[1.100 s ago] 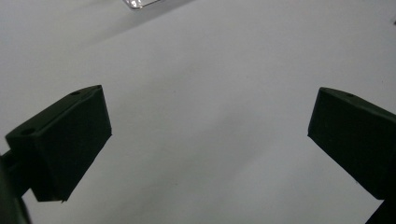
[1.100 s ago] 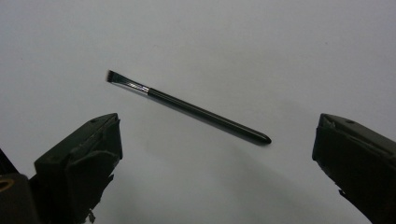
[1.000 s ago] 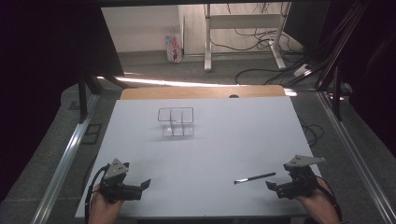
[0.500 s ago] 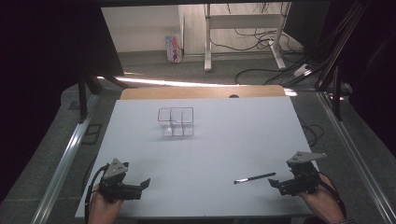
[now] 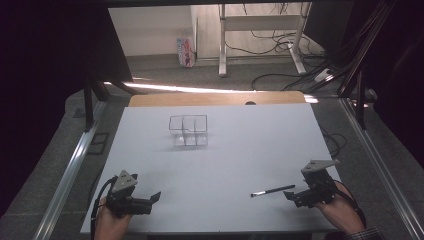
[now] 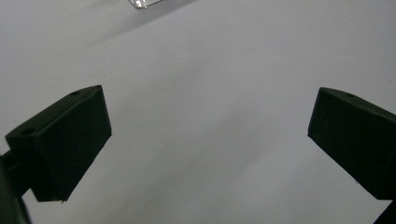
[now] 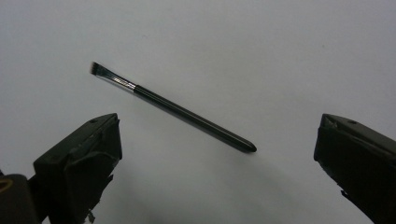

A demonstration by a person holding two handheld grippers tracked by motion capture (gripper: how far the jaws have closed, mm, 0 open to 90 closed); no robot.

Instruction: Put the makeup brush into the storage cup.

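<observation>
A slim black make-up brush with a silver ferrule and a flat angled tip [image 5: 272, 190] lies flat on the white worktop [image 5: 235, 150], well apart from the clear plastic organiser box with small compartments [image 5: 188, 130] and nearer the person's edge, off toward the right side. In the high view its bristle end points left and its handle end points toward the right tool [image 5: 296, 197].

The right tool, black with a grey three-cornered plate on top, sits just beside the brush's handle end, held low over the worktop by the person's right hand [image 5: 340, 210]. In the right gripper view its jaws stand spread wide, with the brush [image 7: 173, 108] lying slantwise ahead of and between them, touched by neither jaw; the bristles lie up and to the left, the rounded handle end nearer the right jaw.

The left tool [image 5: 150, 199] rests in the person's left hand [image 5: 111, 222], well apart from the organiser box on the near left part of the worktop. In the left gripper view its jaws are also spread wide with bare white surface between them, and a corner of the clear box [image 6: 144, 3] shows at the top edge.
</observation>
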